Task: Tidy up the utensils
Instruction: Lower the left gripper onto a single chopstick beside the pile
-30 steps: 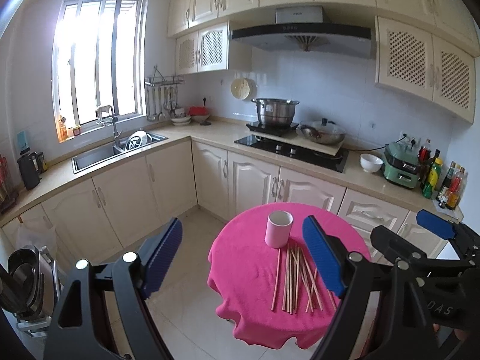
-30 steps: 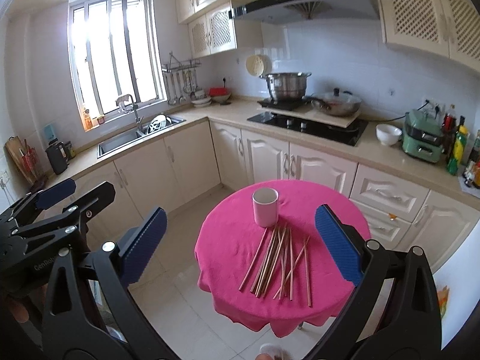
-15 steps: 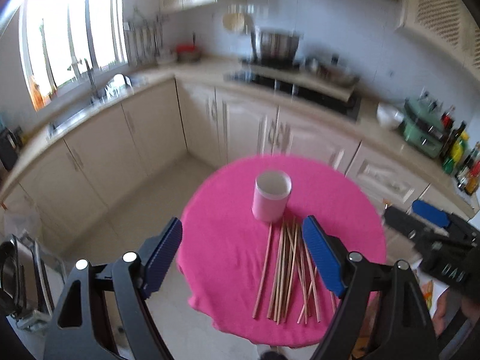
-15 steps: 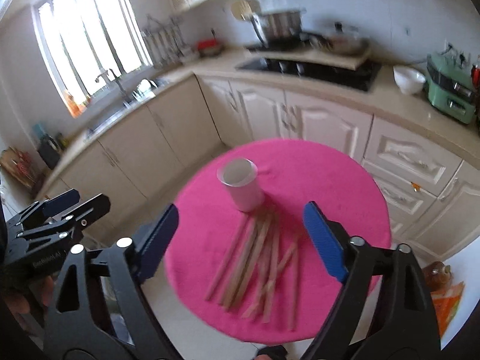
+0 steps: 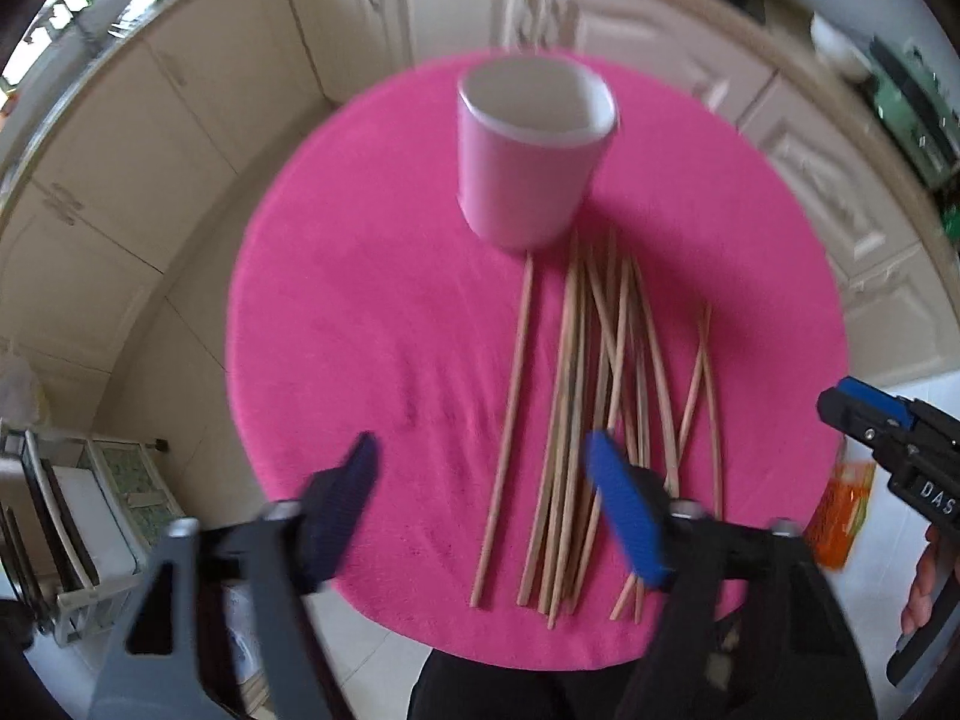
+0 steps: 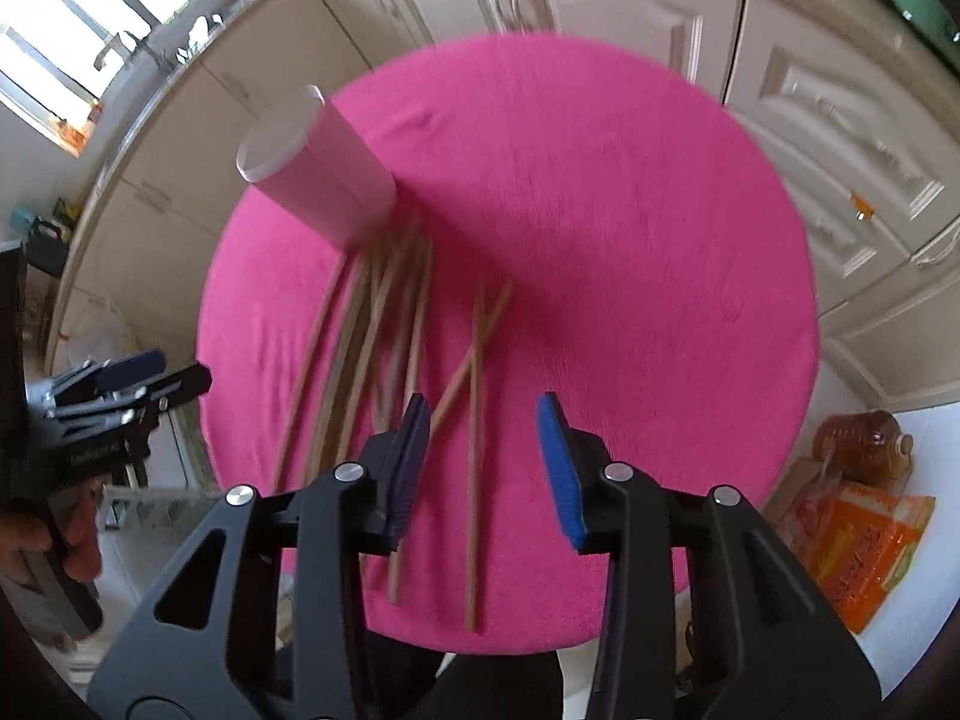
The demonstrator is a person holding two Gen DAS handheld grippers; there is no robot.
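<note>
A round table under a pink cloth (image 5: 360,300) (image 6: 630,210) holds a pale pink cup (image 5: 534,150) (image 6: 324,180), upright, its white inside showing nothing. Several wooden chopsticks (image 5: 576,408) (image 6: 384,348) lie fanned out in front of it. My left gripper (image 5: 480,450) hovers over the near ends of the leftmost sticks. Its jaws are closing, and the pads press on nothing. My right gripper (image 6: 483,408) points down over two crossed sticks at the right of the fan. Its jaws are closing too, one stick lying in line between them, untouched.
Cream cabinet doors (image 5: 198,120) ring the table's far side. An orange bag (image 6: 864,540) and an amber bottle (image 6: 864,438) sit on the floor at the right. A rack (image 5: 60,510) stands at the left. A person's dark clothing fills the near edge.
Both grippers have dropped and tipped from looking across the kitchen to looking down on the table. The cup and chopsticks now fill the views. Both pairs of jaws have narrowed, the right more.
</note>
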